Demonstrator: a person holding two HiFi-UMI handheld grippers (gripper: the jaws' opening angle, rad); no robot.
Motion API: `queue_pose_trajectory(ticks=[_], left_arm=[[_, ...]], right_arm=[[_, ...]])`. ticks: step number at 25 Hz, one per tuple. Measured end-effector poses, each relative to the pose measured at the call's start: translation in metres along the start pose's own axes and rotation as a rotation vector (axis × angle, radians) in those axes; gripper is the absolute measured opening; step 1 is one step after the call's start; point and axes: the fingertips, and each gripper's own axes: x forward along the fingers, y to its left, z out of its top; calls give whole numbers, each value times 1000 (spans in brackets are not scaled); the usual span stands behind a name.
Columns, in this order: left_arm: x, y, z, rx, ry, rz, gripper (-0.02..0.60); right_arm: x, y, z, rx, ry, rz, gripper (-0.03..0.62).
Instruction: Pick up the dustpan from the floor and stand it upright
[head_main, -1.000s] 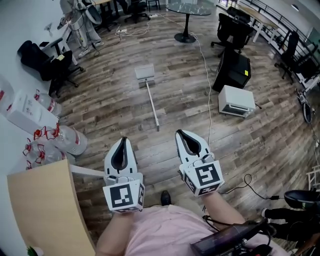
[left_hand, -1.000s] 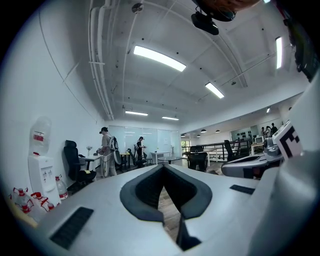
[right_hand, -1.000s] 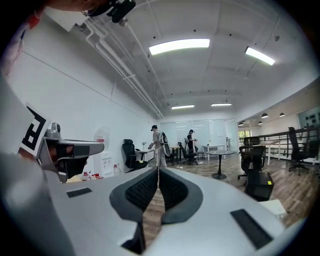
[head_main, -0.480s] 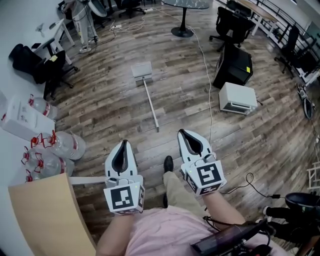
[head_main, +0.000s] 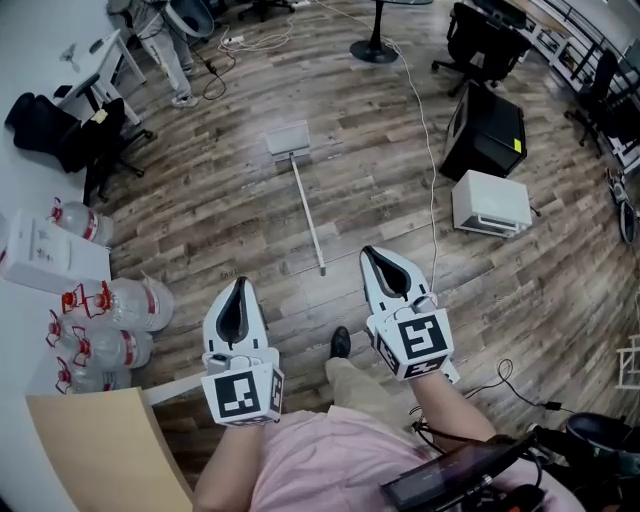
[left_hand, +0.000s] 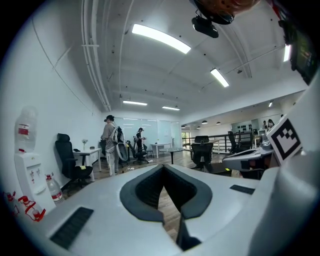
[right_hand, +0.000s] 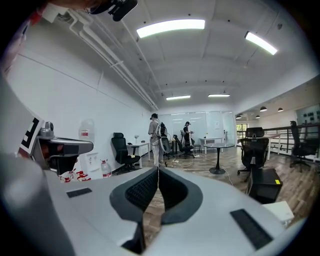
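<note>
Dustpan (head_main: 287, 138) is seen flat on the floor (head_main: 210, 215), well ahead — unreached.
Left gripper (head_main: 239, 283) and right gripper (head_main: 374, 252) are held closed, empty — the thin handle (head_main: 307, 210) may be knocked aside if jaws are opened late.

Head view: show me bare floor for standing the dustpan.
Bare floor lies between the dustpan handle and the white cable, and between that handle and the water bottles. Crowded: beyond the cable, around the black case and white box.
</note>
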Motion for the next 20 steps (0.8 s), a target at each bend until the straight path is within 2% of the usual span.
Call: queue_pose_trajectory(ticks=[5,13,20], left_arm=[[57,8,9,7,-3,11,9],[115,31,27,32,-34,38,9],[162,52,10,43,-23,26,9]], right_arm=[[53,-25,20,-6,-17,26,6],[113,-46,43,-32,-37,56,6],[162,-60,35,-35,-35,46,8]])
